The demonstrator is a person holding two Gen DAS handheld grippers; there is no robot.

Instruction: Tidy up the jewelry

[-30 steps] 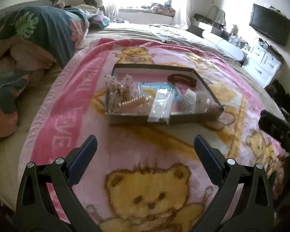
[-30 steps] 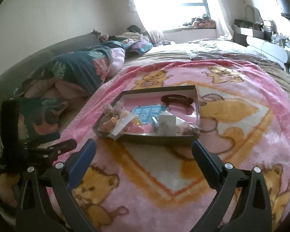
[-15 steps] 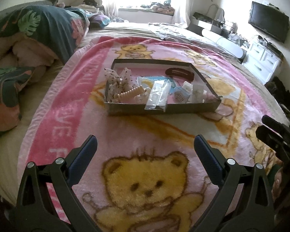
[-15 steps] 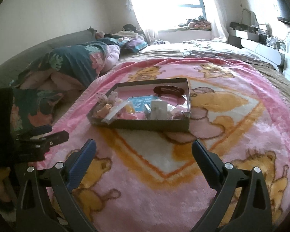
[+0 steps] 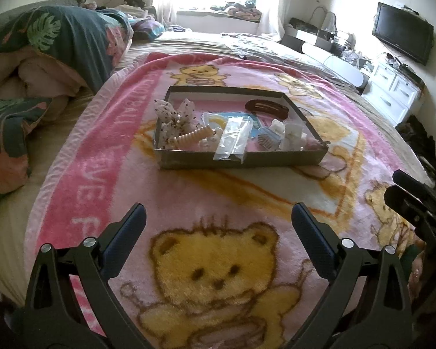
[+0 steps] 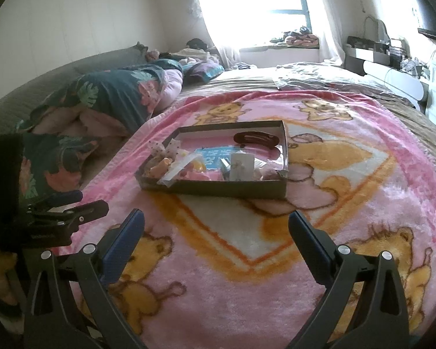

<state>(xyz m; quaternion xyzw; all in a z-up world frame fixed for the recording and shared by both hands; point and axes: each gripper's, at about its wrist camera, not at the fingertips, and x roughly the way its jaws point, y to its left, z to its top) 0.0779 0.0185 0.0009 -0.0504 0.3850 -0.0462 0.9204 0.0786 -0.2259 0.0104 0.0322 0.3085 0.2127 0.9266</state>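
Observation:
A shallow dark cardboard box (image 5: 241,161) (image 6: 226,189) lies on a pink teddy-bear blanket (image 5: 212,197) (image 6: 348,192). Inside it sit a brown hair clip (image 5: 266,107) (image 6: 255,139), a spotted white bow (image 5: 174,117), a beige spiral hair tie (image 5: 193,136), clear packets (image 5: 234,139) and small white cards (image 5: 290,135) (image 6: 241,166). My left gripper (image 5: 218,221) hovers open over the blanket, well short of the box, with nothing between its fingers. My right gripper (image 6: 216,222) is likewise open and holds nothing, also short of the box.
Crumpled floral bedding (image 5: 52,46) (image 6: 110,96) is heaped at the left. A white dresser (image 5: 392,90) and a wall television (image 5: 402,36) stand at the right. A bright window (image 6: 253,3) lies beyond the bed. Each gripper shows at the edge of the other's view.
Both grippers have drawn back from the box, which now looks smaller and farther away. Both stay open. The box contents have not moved.

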